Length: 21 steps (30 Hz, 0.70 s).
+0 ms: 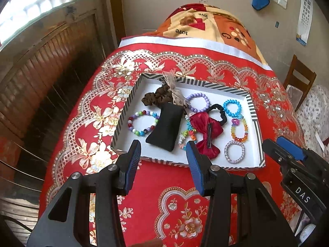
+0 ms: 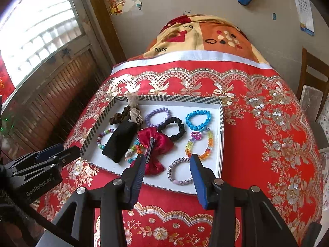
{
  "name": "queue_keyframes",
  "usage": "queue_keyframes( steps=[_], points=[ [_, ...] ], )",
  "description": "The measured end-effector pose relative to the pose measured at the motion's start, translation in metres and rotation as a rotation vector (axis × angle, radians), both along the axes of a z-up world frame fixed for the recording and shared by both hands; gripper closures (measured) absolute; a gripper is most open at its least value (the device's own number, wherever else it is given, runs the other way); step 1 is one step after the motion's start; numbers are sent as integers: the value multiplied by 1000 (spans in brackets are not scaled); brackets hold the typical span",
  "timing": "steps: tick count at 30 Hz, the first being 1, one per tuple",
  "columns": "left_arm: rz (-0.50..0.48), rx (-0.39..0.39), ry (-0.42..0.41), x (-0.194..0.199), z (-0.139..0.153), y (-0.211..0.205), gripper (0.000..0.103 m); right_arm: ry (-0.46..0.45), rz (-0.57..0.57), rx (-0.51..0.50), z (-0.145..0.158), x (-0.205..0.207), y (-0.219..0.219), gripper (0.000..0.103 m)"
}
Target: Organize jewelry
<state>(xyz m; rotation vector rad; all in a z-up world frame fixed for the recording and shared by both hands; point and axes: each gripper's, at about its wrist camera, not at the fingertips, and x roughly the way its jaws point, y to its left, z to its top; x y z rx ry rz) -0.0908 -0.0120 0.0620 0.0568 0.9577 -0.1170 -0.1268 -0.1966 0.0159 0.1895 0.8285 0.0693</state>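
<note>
Jewelry lies loose in one shallow tray with a white floor and black-and-white striped walls, set on the red floral tablecloth. The black pouch serves as your landmark; it lies slantwise in the tray's left half.

Relative to the pouch:
- Left of it, just beside: a multicoloured bead bracelet, partly hidden behind it in the right wrist view.
- Beyond it, touching its far end: a brown scrunchie with a pale gauze ribbon reaching the far wall.
- Right of it, near: a strand of small coloured beads, then a red satin bow clip lying over part of that strand.
- Farther right and beyond: a lilac bead bracelet, a black scrunchie and a blue bead bracelet.
- Well to the right: a clear rainbow bracelet with a pink heart charm, and nearest you a silver-lilac woven band.

Your left gripper hovers above the tray's near wall, in line with the pouch; its jaws stand wide and hold nothing. Your right gripper hovers over the near right part of the tray, its jaws wide and empty, with the bow clip's lower lobe and the woven band showing between them. Neither gripper touches any item.
</note>
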Motion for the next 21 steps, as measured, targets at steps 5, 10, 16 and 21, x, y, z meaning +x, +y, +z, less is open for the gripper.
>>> queue_keyframes(
  steps=[5,10,16,21],
  points=[
    [7,-6,-30,-7,8,5,58,-12,7,-3,4,-5,6,60],
    [11,-6,-45,-12,12,10,58,-19,16,-9,8,-9,12,60],
    [8,-1,-51,-15,13,12,58,-20,29,-18,9,-12,16,60],
    [2,7,-59,-18,13,12,58,-23,29,-22,10,-14,18,60]
  ],
)
